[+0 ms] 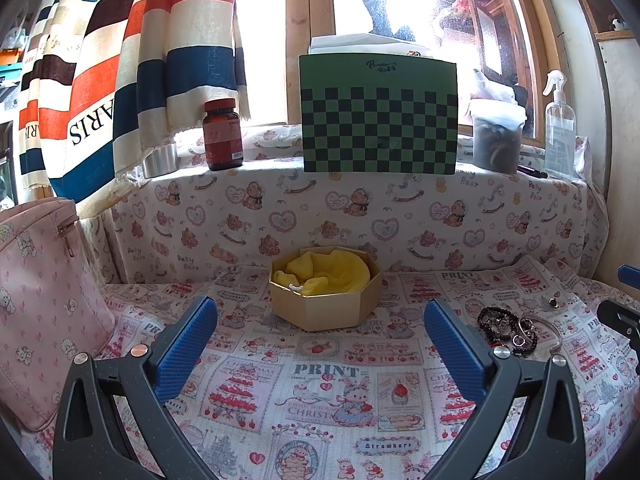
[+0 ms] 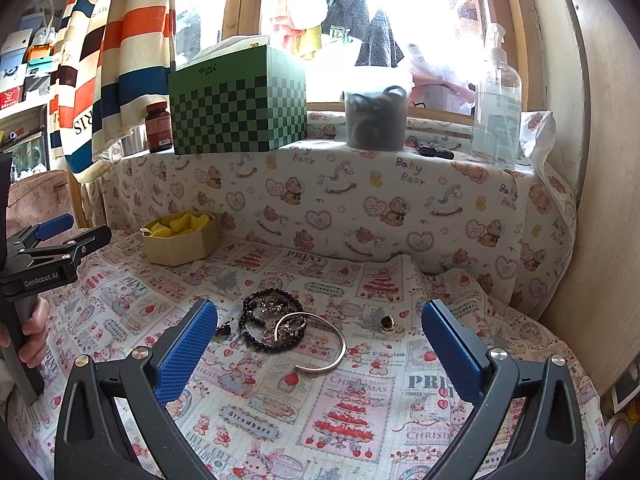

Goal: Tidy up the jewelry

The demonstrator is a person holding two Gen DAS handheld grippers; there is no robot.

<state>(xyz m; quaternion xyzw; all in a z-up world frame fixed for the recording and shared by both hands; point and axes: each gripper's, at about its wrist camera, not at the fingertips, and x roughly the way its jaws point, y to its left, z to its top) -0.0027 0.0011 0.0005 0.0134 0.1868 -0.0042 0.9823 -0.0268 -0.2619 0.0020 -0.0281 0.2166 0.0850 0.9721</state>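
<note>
Silver bangle and black bead bracelets lie tangled mid-bench, right gripper spread wide over them. Left gripper also spread, facing the yellow-lined octagonal box. Pinch the bangle's free arc first; small dark ring, probably, sits apart.

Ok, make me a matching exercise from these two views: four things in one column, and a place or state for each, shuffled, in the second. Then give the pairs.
Things
1. yellow cloth
2. silver bangle
3. green checkered box
4. right gripper

Places or states
A. up on the covered sill by the window
B. open, holding nothing, pointed at the jewelry
C. bunched inside the tan octagonal box
D. lying on the printed tablecloth, beside the black bead bracelet

Pairs: 1-C, 2-D, 3-A, 4-B
</note>
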